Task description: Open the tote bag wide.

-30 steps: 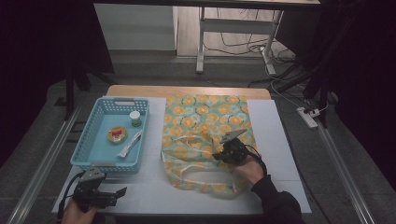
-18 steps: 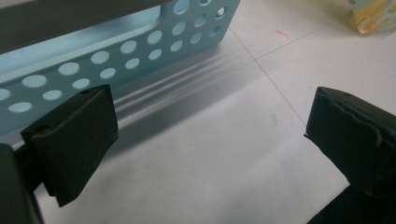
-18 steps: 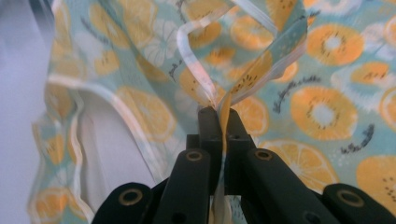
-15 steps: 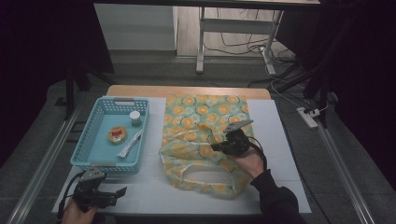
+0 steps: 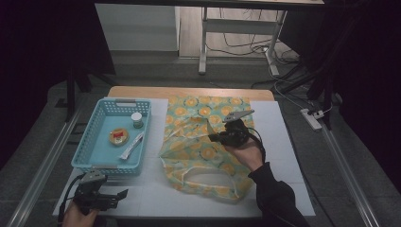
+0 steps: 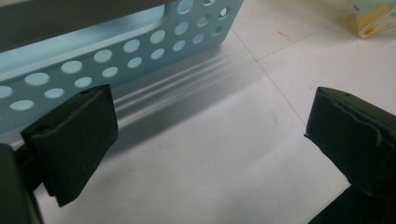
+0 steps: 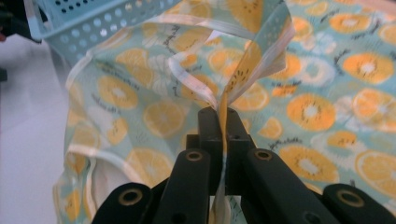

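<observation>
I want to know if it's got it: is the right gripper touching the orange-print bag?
Touching. In the right gripper view, the right gripper is shut on a fold of the bag.

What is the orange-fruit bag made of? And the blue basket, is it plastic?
The bag looks like thin, soft cloth or woven plastic sheet, matte: it folds and crumples where the right gripper pinches it, and light glows through it. I cannot tell which. The basket looks like hard, smooth plastic: stiff walls with neat round holes and a slight shine.
</observation>
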